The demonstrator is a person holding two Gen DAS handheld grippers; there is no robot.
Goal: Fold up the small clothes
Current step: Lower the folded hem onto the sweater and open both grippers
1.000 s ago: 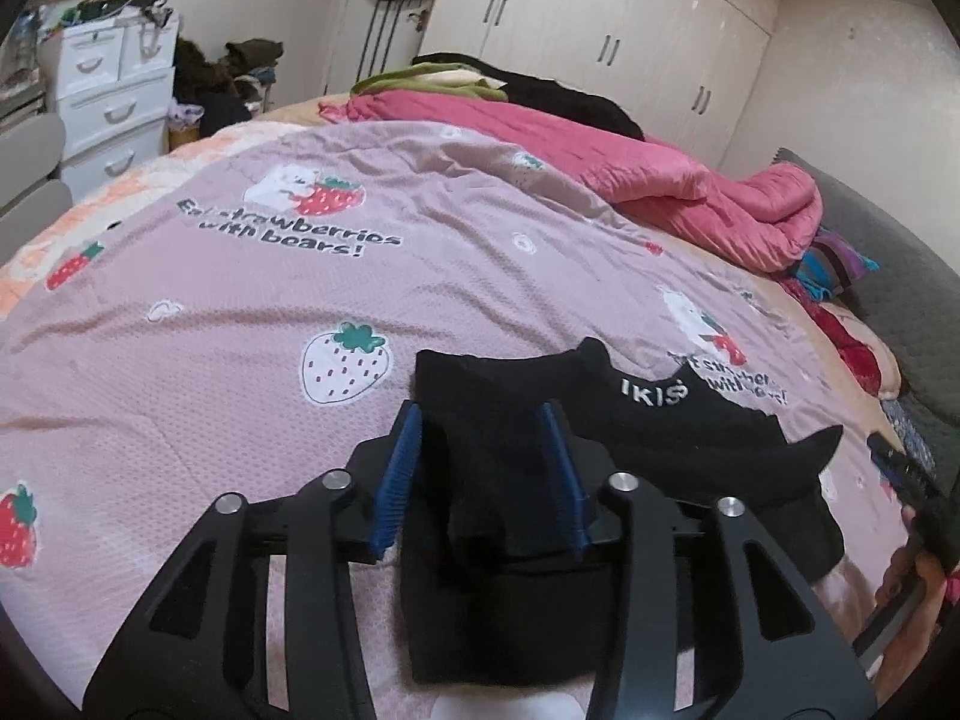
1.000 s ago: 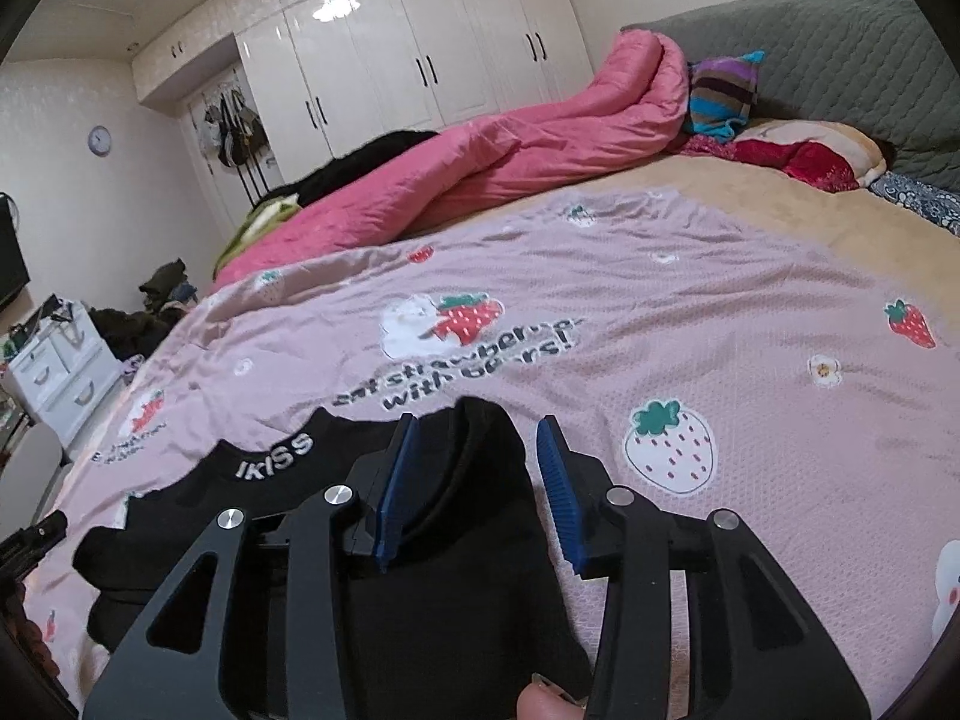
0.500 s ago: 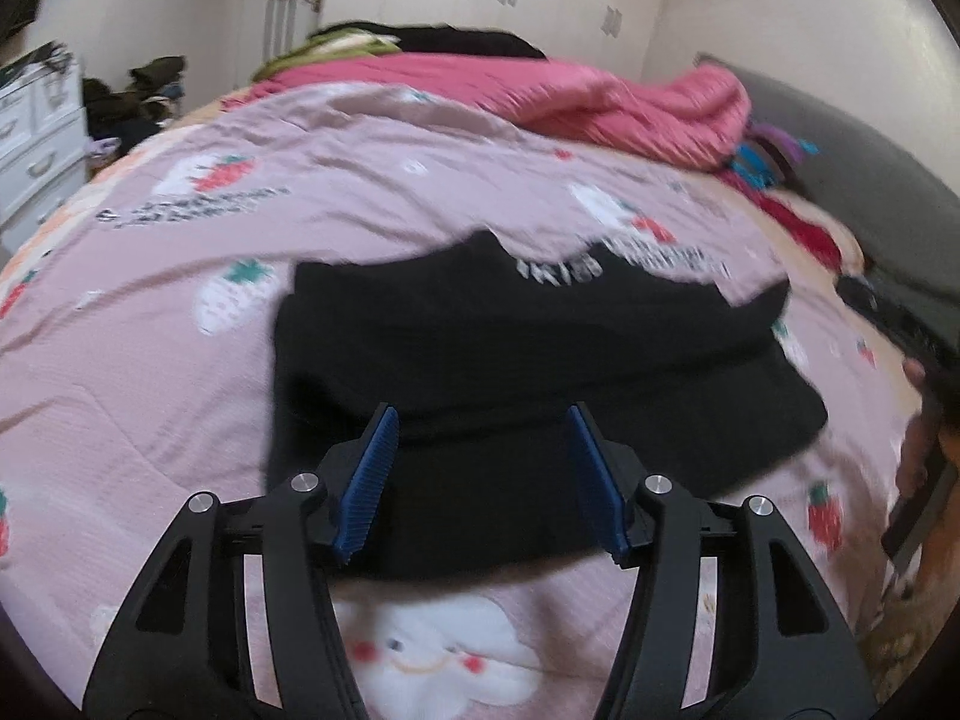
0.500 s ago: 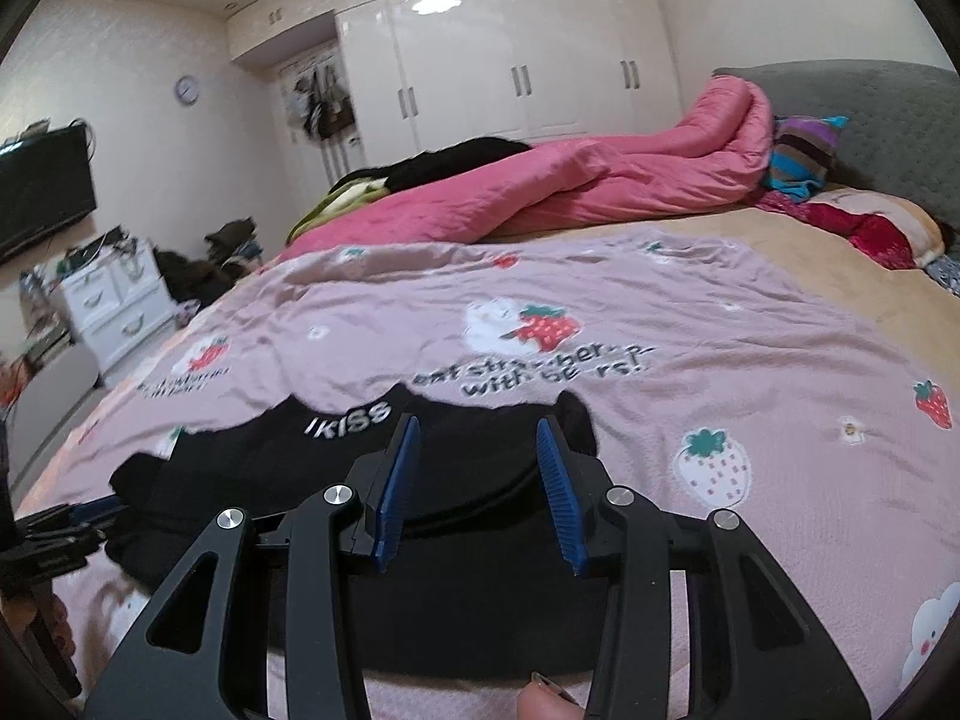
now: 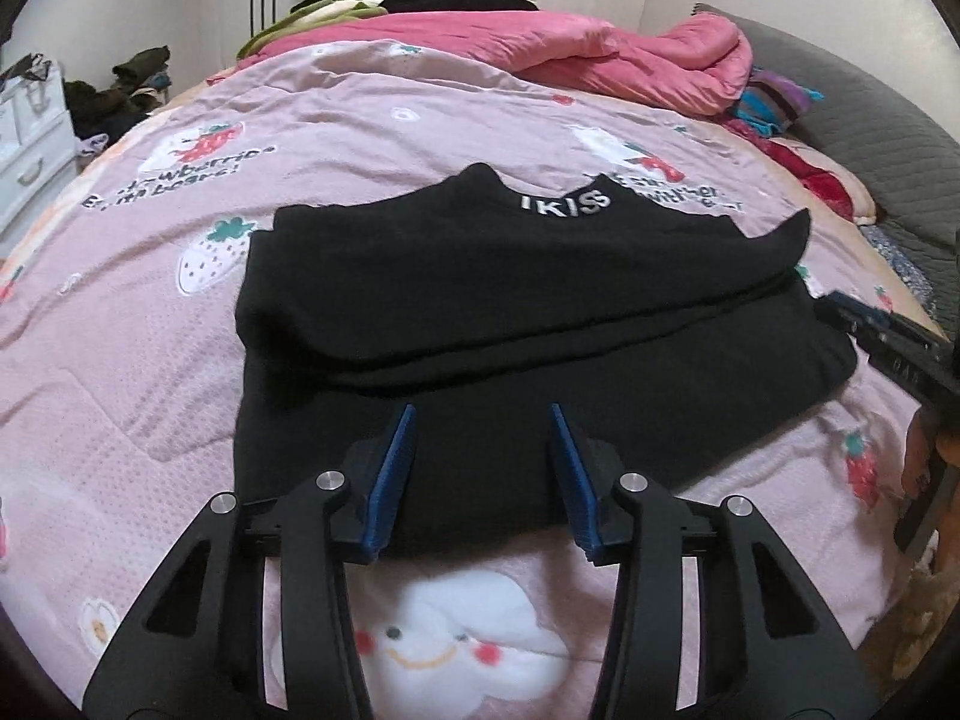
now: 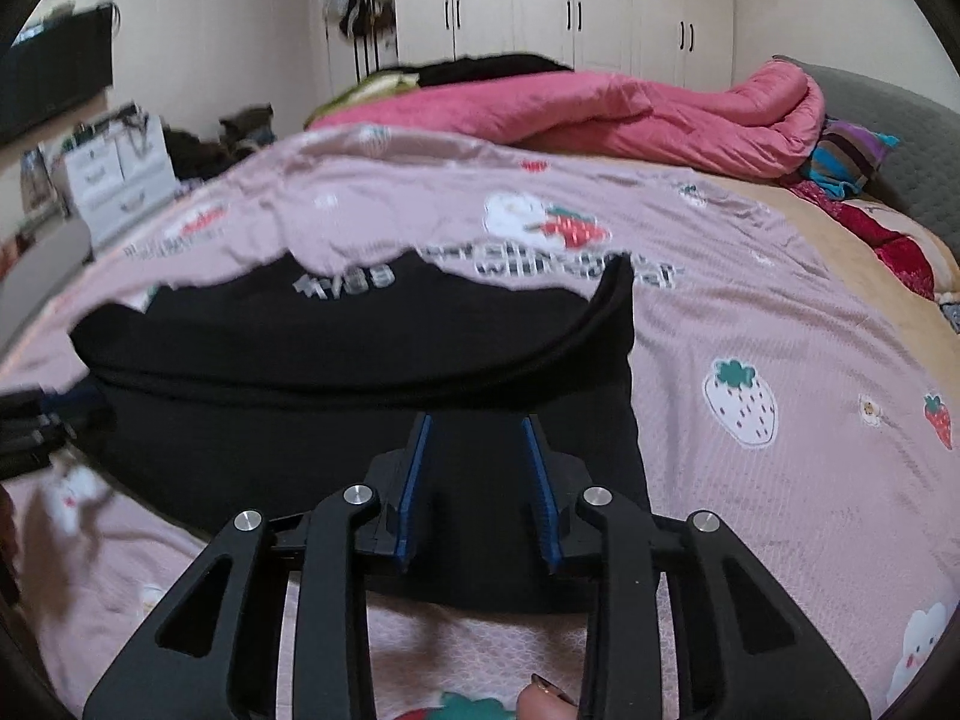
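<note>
A black garment (image 5: 516, 312) with white "IKISS" lettering at its collar lies folded on the pink strawberry bedspread (image 5: 372, 120). Its upper layer is laid over the lower part. My left gripper (image 5: 483, 414) is open and empty, above the garment's near hem. The garment also shows in the right wrist view (image 6: 336, 372). My right gripper (image 6: 474, 423) is open and empty over its near right part. The right gripper also shows at the right edge of the left wrist view (image 5: 888, 342).
A crumpled pink duvet (image 5: 600, 54) and dark clothes lie at the far side of the bed. A grey headboard (image 5: 870, 114) and pillows are on the right. White drawers (image 6: 114, 174) stand left of the bed, white wardrobes (image 6: 540, 0) behind.
Both grippers have let go of the black garment and drawn back toward its near hem. The folded upper layer now lies flat on the lower part.
</note>
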